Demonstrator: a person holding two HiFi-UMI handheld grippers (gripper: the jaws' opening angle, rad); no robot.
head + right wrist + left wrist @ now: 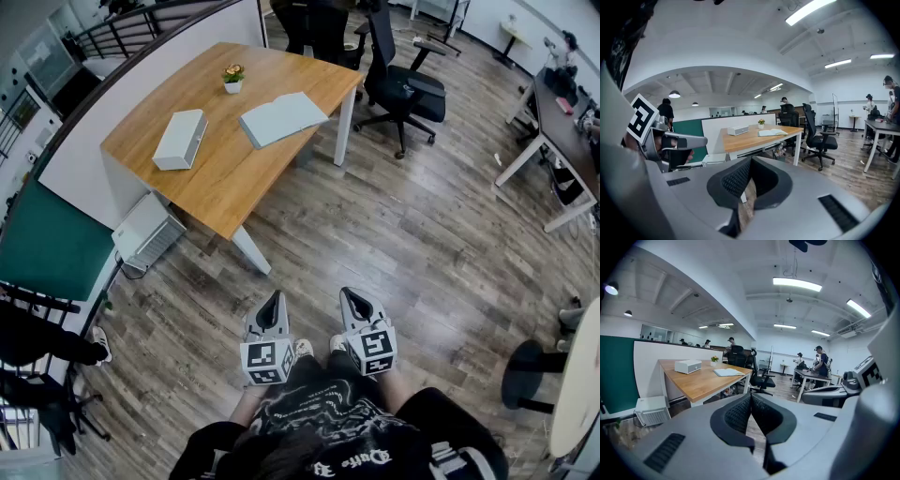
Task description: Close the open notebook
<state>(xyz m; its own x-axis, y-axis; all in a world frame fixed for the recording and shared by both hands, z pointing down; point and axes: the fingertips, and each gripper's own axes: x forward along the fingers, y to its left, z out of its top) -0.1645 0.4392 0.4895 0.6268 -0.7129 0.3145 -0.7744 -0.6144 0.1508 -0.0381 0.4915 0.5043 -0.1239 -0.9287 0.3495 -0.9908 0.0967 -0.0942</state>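
Note:
The open notebook [283,118] lies flat on the far right part of the wooden desk [225,178], its pale pages facing up. It also shows in the left gripper view as the notebook [728,372] and in the right gripper view as the notebook [772,132]. My left gripper [274,300] and right gripper [352,296] hang side by side close to my body, well short of the desk, above the wood floor. Both are shut with nothing between the jaws: left gripper [751,397], right gripper [750,162].
A white box [181,139] and a small potted plant [232,79] stand on the desk. A black office chair [403,84] sits right of it, a white unit [145,232] on the floor at its left. More desks [562,131] and people [820,363] are at the right.

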